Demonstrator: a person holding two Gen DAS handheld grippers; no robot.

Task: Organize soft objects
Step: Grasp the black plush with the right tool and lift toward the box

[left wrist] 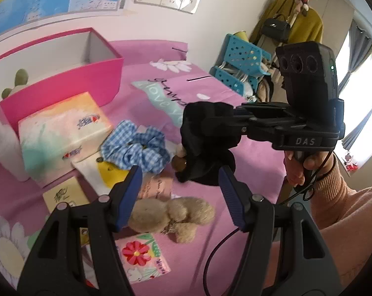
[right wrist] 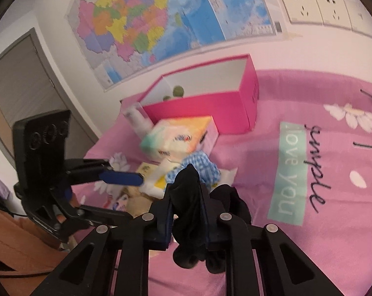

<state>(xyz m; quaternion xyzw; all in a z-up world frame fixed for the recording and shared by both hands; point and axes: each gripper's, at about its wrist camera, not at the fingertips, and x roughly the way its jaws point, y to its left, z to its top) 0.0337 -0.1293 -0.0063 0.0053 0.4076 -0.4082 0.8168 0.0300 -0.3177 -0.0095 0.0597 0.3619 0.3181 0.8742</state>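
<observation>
My right gripper is shut on a black scrunchie and holds it above the pink bedspread; the scrunchie hangs from it in the left wrist view too. My left gripper is open and empty, above a beige plush bear. A blue gingham scrunchie lies beside a tissue pack. A pink box stands behind with a green plush toy inside it.
A white bottle stands left of the tissue pack. Small cards and a flowered tissue packet lie on the bed. Blue baskets and a coat rack stand past the bed's far edge.
</observation>
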